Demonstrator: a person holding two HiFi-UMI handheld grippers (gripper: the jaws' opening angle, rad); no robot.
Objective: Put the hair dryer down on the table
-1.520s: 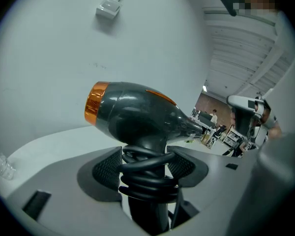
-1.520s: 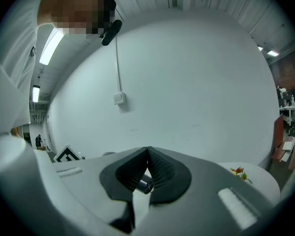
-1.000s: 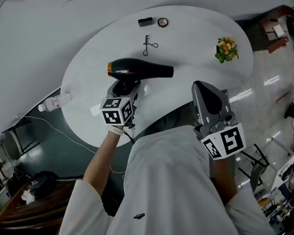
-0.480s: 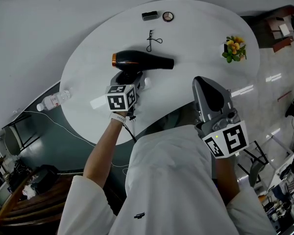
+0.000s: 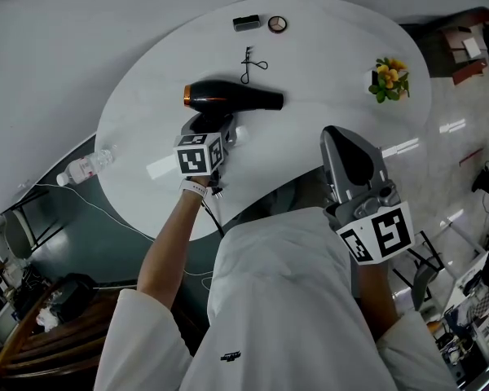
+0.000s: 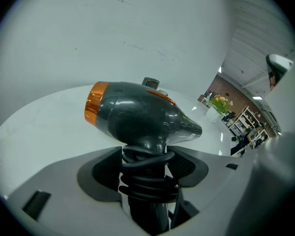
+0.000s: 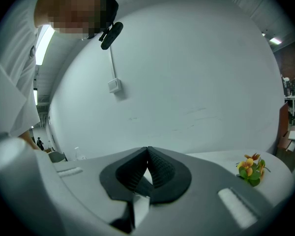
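A black hair dryer (image 5: 228,98) with an orange rear ring is over the round white table (image 5: 326,63), its barrel pointing right. My left gripper (image 5: 213,130) is shut on its handle from the near side. In the left gripper view the jaws clamp the cord-wrapped handle just below the hair dryer's (image 6: 137,114) body, at the left gripper (image 6: 146,168). Whether the dryer touches the tabletop I cannot tell. My right gripper (image 5: 341,139) is held near the person's chest at the table's front edge; in its own view the right gripper (image 7: 147,157) is shut with nothing in it.
On the far side of the table lie an eyelash curler (image 5: 249,63), a small black box (image 5: 245,24) and a round compact (image 5: 277,24). A small flower pot (image 5: 389,80) stands at the right. A water bottle (image 5: 85,168) lies beyond the left rim.
My left gripper has carried the hair dryer a little farther out over the table and slightly left. The right gripper has stayed where it was.
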